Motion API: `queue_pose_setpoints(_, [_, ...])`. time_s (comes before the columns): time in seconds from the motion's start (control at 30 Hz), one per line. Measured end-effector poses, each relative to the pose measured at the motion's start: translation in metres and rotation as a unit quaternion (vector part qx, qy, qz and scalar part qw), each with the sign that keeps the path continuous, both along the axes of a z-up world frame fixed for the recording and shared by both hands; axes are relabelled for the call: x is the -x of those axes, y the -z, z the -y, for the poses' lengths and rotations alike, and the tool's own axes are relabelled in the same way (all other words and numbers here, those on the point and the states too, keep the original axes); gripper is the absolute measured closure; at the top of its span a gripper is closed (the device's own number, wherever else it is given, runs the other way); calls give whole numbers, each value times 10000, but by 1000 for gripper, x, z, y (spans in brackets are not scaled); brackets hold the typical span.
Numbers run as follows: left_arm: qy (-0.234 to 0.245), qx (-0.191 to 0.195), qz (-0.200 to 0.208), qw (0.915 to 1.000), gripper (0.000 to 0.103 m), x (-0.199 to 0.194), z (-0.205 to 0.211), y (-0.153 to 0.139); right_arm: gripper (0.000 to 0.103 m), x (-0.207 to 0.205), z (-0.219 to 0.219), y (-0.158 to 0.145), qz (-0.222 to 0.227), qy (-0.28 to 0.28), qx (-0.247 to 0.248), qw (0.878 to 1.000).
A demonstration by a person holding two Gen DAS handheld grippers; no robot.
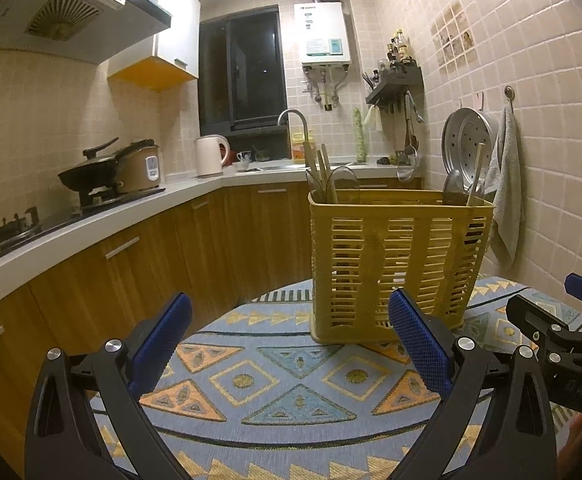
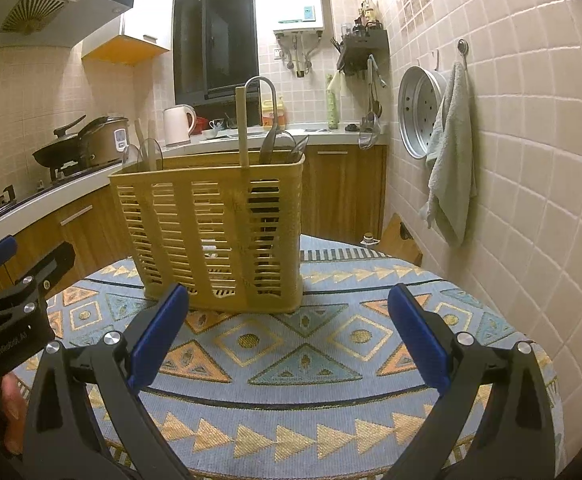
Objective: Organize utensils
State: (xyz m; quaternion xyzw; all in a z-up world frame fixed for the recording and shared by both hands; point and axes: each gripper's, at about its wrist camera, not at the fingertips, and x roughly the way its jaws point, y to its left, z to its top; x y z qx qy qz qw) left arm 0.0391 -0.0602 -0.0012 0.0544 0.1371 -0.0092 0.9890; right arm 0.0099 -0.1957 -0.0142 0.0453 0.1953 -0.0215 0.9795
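Note:
A yellow slatted utensil basket (image 1: 399, 264) (image 2: 215, 232) stands upright on a round table covered by a blue patterned cloth (image 1: 291, 392) (image 2: 303, 364). Wooden chopsticks (image 1: 321, 170) and clear spoons (image 1: 343, 184) stick out of its left compartment; a spoon (image 1: 453, 188) and a single chopstick (image 1: 476, 176) (image 2: 243, 128) rise from the right one. My left gripper (image 1: 291, 344) hovers open just in front of the basket, holding nothing. My right gripper (image 2: 291, 336) is open too, empty, facing the basket's near side.
The right gripper (image 1: 563, 332) shows at the left view's right edge; the left gripper (image 2: 15, 292) and a hand (image 2: 11, 416) show at the right view's left edge. A counter with a stove, wok, rice cooker (image 1: 139, 168), kettle (image 1: 211, 156) and sink runs behind. A tiled wall with a towel (image 2: 451, 152) stands to the right.

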Motion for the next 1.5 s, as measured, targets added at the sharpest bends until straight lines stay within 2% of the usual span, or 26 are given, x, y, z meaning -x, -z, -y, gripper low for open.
queue_pose_setpoints(1.5, [130,316,-152,9993,8,-3,-7,0,8,-4,-1,2,-114,-100,-14,9999])
